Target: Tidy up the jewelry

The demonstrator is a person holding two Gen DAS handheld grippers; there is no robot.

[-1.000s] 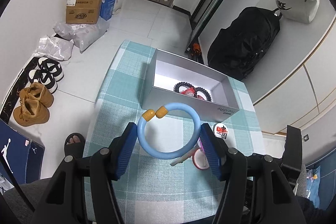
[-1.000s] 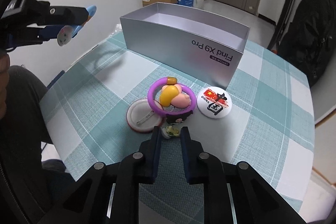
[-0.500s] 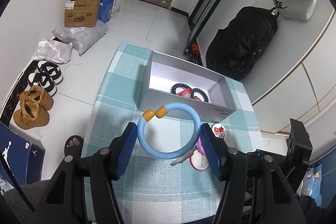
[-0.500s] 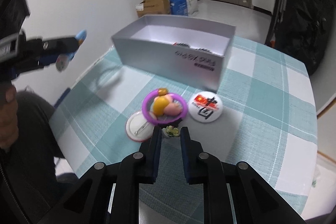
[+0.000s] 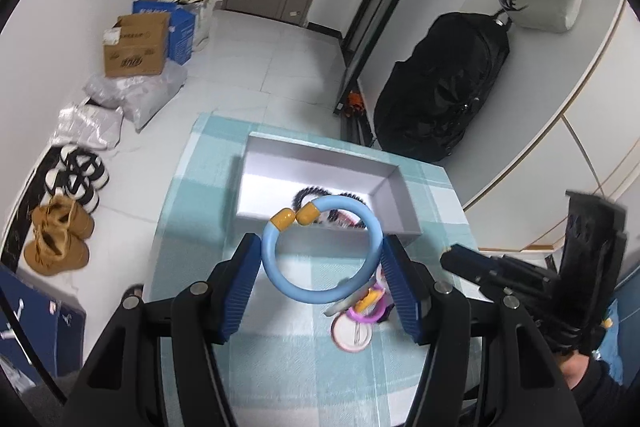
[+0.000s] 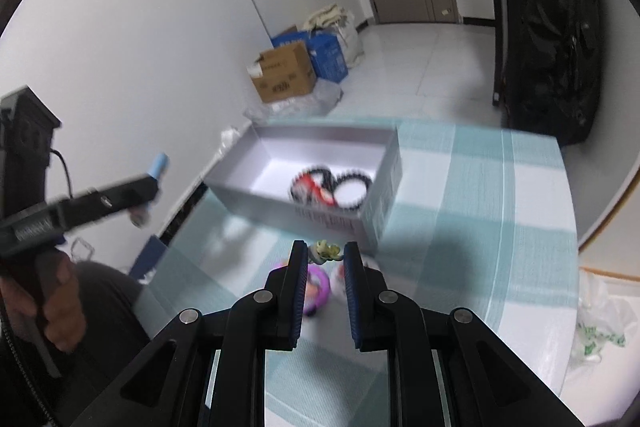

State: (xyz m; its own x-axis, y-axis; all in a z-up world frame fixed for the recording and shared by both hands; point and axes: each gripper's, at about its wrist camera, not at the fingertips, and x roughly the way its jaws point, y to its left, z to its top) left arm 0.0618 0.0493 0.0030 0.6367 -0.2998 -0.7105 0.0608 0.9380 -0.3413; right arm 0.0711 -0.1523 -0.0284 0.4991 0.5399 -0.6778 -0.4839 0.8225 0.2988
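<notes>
My left gripper (image 5: pixel 322 261) is shut on a light blue bangle (image 5: pixel 276 271) with two yellow end caps, held high above the table, just before the open silver box (image 5: pixel 280 163). The box (image 6: pixel 384 195) holds black beaded bracelets (image 6: pixel 352 187) and a red piece. My right gripper (image 6: pixel 325 259) is shut on a small yellow-green charm (image 6: pixel 326 251), lifted above the table near the box's front wall. A purple bangle (image 5: pixel 366 313) and a round pink-rimmed badge (image 5: pixel 352 333) lie on the checked cloth below.
The small table (image 6: pixel 480 227) has a teal checked cloth. A black bag (image 5: pixel 436 95) stands behind it. Cardboard boxes (image 5: pixel 136 45), plastic bags and shoes (image 5: pixel 56 239) lie on the floor to the left. A plastic bag (image 6: pixel 600 323) lies right of the table.
Both grippers have risen. The left carried the blue bangle toward the box. The right lifted the small charm off the cloth and moved it toward the box.
</notes>
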